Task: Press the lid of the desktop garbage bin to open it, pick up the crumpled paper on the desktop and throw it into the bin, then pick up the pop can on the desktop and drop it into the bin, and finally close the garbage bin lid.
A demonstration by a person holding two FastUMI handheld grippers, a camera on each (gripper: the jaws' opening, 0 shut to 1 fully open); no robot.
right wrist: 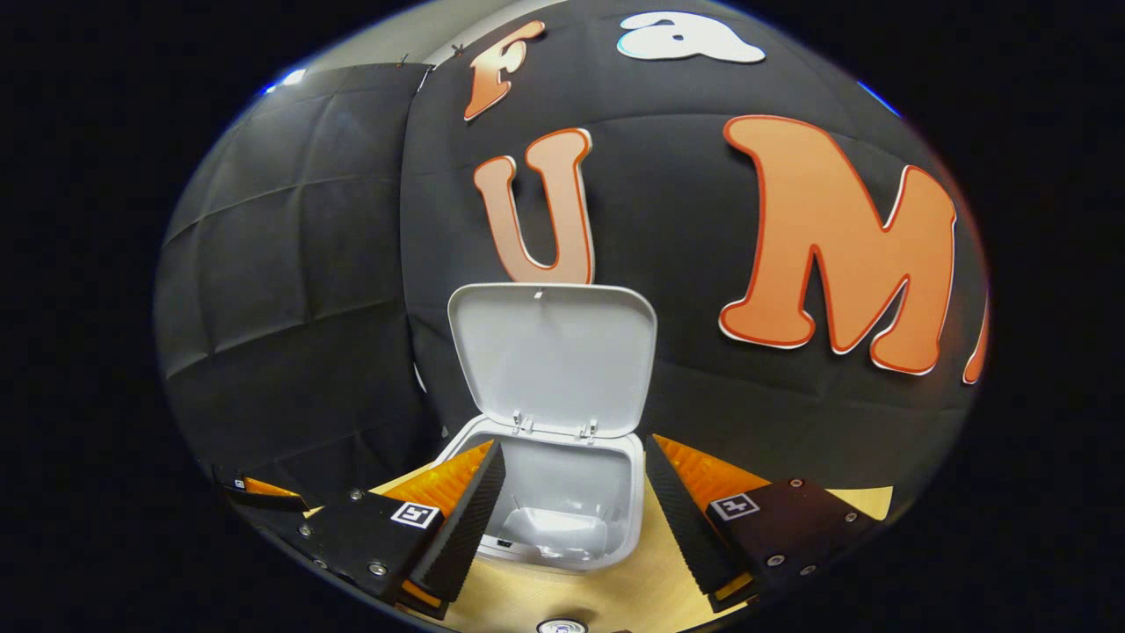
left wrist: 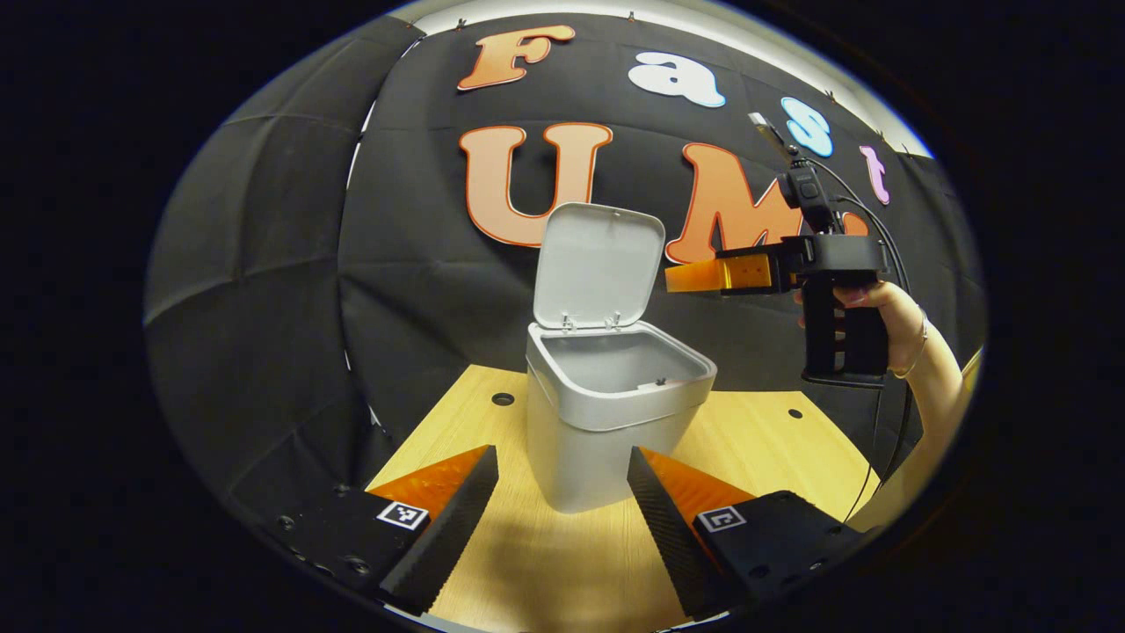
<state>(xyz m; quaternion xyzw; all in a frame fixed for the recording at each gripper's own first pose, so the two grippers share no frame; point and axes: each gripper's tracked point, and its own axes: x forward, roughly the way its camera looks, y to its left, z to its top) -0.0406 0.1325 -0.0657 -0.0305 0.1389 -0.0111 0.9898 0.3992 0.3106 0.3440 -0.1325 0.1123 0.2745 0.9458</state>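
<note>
1. The right gripper [right wrist: 567, 510] hangs over the mouth of the pale grey square plastic garbage bin [right wrist: 562, 519], its jaws spread wide with nothing between them; seen from the left gripper view, the same right gripper [left wrist: 694, 277] sits at about 2 o'clock from the bin, held up at lid height by a hand [left wrist: 888, 321]
2. The left gripper [left wrist: 562, 519] is low over the light wooden tabletop [left wrist: 562, 571], jaws wide apart and empty, looking straight at the bin's front wall at 12 o'clock
3. The bin's flat grey hinged lid [left wrist: 598, 264] stands upright at the back, hinge at 12 o'clock in both views
4. Inside the bin, in the right gripper view, something pale and crumpled [right wrist: 554, 532] lies on the bottom, probably the paper
5. At 6 o'clock in the right gripper view, a small round silvery top [right wrist: 561, 626] peeks in at the bottom edge; I judge it to be the pop can standing upright, its long axis vertical, though too little shows to be sure
6. If so, the can lies directly below and behind the right gripper, on the near side of the bin, which makes the right hand seem the nearer; it would need to draw back and drop toward 6 o'clock
</note>
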